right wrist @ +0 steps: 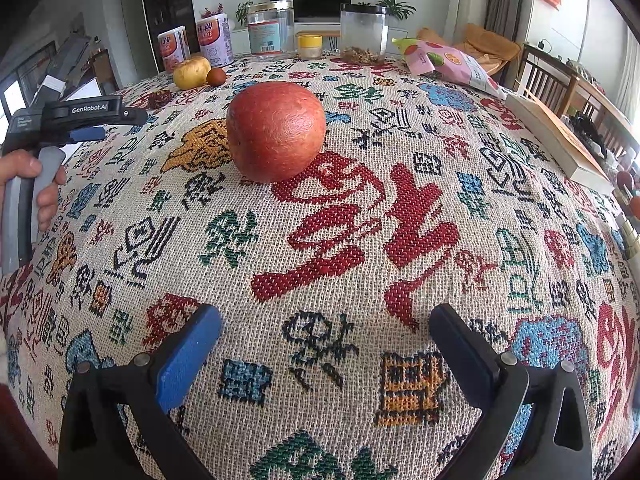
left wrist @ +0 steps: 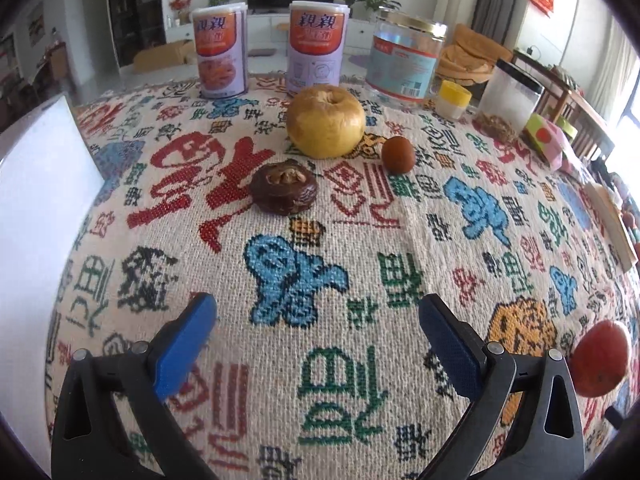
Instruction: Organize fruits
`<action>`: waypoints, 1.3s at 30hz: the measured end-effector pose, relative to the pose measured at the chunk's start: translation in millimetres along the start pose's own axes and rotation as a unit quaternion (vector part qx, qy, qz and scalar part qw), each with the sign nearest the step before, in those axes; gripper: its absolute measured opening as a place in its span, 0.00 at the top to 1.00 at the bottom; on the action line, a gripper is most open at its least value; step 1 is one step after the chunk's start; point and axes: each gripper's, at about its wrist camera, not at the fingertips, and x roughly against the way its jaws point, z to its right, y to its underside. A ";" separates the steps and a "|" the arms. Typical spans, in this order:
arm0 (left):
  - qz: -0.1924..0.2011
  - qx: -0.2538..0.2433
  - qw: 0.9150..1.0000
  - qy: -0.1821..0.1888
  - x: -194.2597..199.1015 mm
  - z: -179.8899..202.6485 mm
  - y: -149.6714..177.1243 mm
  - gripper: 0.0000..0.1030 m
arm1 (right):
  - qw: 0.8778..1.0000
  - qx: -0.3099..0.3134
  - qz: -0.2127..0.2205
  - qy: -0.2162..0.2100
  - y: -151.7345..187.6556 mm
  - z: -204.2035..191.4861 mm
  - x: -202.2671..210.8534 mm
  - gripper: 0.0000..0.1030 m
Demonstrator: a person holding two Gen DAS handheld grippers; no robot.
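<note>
A yellow apple (left wrist: 326, 122) sits on the patterned tablecloth, with a small brown round fruit (left wrist: 398, 154) to its right and a dark wrinkled dried fruit (left wrist: 284, 189) in front of it. My left gripper (left wrist: 318, 316) is open and empty, well short of them. A red apple (right wrist: 276, 136) lies ahead of my right gripper (right wrist: 324, 326), which is open and empty. The red apple also shows at the right edge of the left wrist view (left wrist: 600, 358). The yellow apple (right wrist: 191, 72) and brown fruit (right wrist: 216, 76) show far off in the right wrist view, where the left gripper's body (right wrist: 80, 120) is at the left.
Two purple cans (left wrist: 222, 52) (left wrist: 318, 46), a clear jar (left wrist: 406, 58), a yellow-lidded pot (left wrist: 454, 100) and a clear canister (left wrist: 510, 102) line the far edge. A white board (left wrist: 36, 208) stands at left. A snack bag (right wrist: 452, 60) and a book (right wrist: 556, 136) lie at right.
</note>
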 end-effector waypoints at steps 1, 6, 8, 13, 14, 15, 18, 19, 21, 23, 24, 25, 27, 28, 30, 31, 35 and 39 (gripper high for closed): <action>0.001 0.011 1.000 -0.013 -10.4 -6.2 -7.8 0.02 | 1.000 0.000 0.000 0.000 0.0 0.0 0.0 0.00; 0.023 0.052 0.998 -0.022 -34.9 -24.6 -36.6 0.03 | 1.000 0.001 0.000 0.000 -0.3 -0.8 -0.4 0.00; 0.021 0.038 0.999 -0.027 -42.5 -21.5 -44.4 0.04 | 1.000 0.002 0.000 -0.001 -1.0 -1.2 -1.3 0.00; 0.034 -0.007 0.999 -0.014 -36.6 -10.9 -42.6 0.55 | 1.000 0.005 0.000 -0.004 -3.4 -2.1 -3.4 0.00; 0.034 -0.010 0.999 -0.014 -34.5 -9.9 -39.7 0.55 | 1.000 0.005 0.000 -0.004 -3.4 -2.1 -3.4 0.00; 0.034 -0.010 0.999 -0.015 -32.0 -10.0 -36.7 0.55 | 1.000 0.005 0.000 -0.004 -3.8 -2.3 -3.7 0.00; 0.031 -0.015 0.999 -0.011 -18.0 -6.5 -18.1 0.55 | 1.000 0.005 0.000 -0.004 -3.4 -2.2 -3.4 0.00; 0.029 -0.022 0.999 -0.007 -11.0 -4.1 -8.4 0.55 | 1.000 0.005 0.000 -0.004 -3.4 -2.2 -3.3 0.00; 0.021 -0.039 0.999 0.003 6.8 3.5 16.6 0.55 | 1.000 0.005 0.000 -0.004 -3.4 -2.2 -3.4 0.00; 0.010 -0.051 0.998 0.020 27.3 10.0 43.7 0.55 | 1.000 0.005 0.000 -0.004 -3.5 -2.2 -3.3 0.00; 0.005 -0.056 0.998 0.028 38.3 12.6 58.8 0.55 | 1.000 0.005 0.000 -0.004 -3.8 -2.5 -3.7 0.00; 0.000 -0.059 0.998 0.035 49.0 15.3 73.5 0.55 | 1.000 0.005 0.000 -0.004 -3.5 -2.2 -3.4 0.00; -0.006 -0.069 0.997 0.043 71.7 22.8 102.6 0.55 | 1.000 0.005 0.000 -0.004 -3.5 -2.3 -3.4 0.00; -0.009 -0.070 0.996 0.047 81.6 25.2 116.3 0.55 | 1.000 0.005 0.000 -0.004 -3.5 -2.3 -3.4 0.00; -0.008 -0.071 0.996 0.052 97.9 29.1 139.0 0.55 | 1.000 0.005 0.000 -0.004 -3.5 -2.3 -3.4 0.00; -0.007 -0.073 0.996 0.051 104.2 31.0 147.9 0.55 | 1.000 0.005 0.000 -0.004 -3.5 -2.2 -3.4 0.00; 0.007 -0.062 0.997 0.047 115.7 30.3 163.9 0.54 | 1.000 0.005 0.000 -0.004 -3.5 -2.3 -3.3 0.00; 0.015 -0.068 0.997 0.026 112.0 32.7 164.6 0.20 | 1.000 0.005 0.000 -0.004 -3.3 -2.3 -3.2 0.00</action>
